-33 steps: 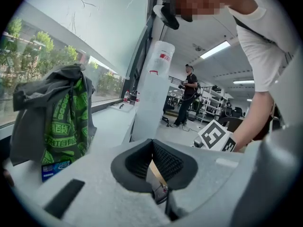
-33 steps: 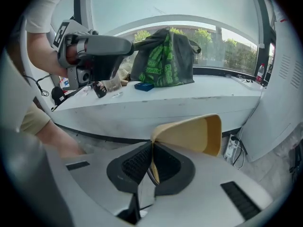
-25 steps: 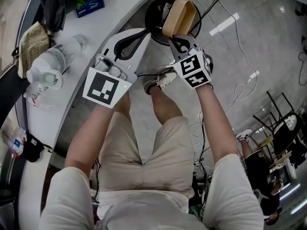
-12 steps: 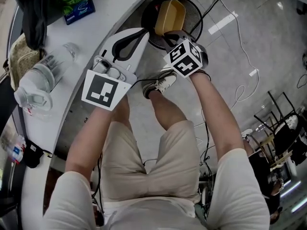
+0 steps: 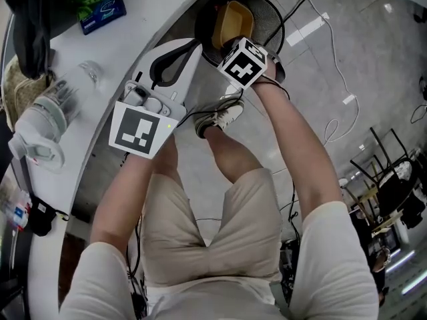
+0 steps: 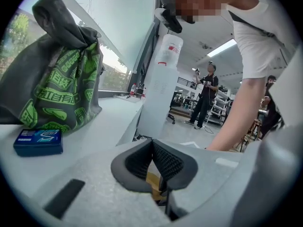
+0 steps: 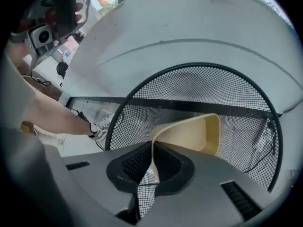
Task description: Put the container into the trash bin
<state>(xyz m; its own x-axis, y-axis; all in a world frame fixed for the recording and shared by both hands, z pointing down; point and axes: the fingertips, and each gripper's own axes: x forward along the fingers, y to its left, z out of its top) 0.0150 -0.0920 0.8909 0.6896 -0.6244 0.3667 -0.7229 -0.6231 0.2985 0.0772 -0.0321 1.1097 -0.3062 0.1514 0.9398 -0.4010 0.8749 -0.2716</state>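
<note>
My right gripper point(image 5: 228, 44) is shut on the wall of a tan plastic container point(image 5: 234, 21). It holds the container inside the rim of the round black mesh trash bin point(image 5: 268, 11) on the floor. In the right gripper view the container point(image 7: 195, 133) hangs open-side up over the bin's mesh point(image 7: 213, 91), its thin wall pinched in my right gripper point(image 7: 152, 167). My left gripper point(image 5: 187, 47) hovers over the white table's edge, shut with nothing in it. Its pads point(image 6: 163, 162) meet in the left gripper view.
The white curved table point(image 5: 87, 65) carries a clear plastic bottle point(image 5: 47, 122), a blue pack point(image 5: 100, 13) and a green-and-black bag point(image 6: 57, 79). The person's shoe point(image 5: 217, 115) is beside the bin. Cables point(image 5: 337, 65) lie on the floor. People stand far off point(image 6: 206, 96).
My right gripper has carried the container forward and down, from above the bin's near rim to inside the bin's opening. The left gripper has hardly moved.
</note>
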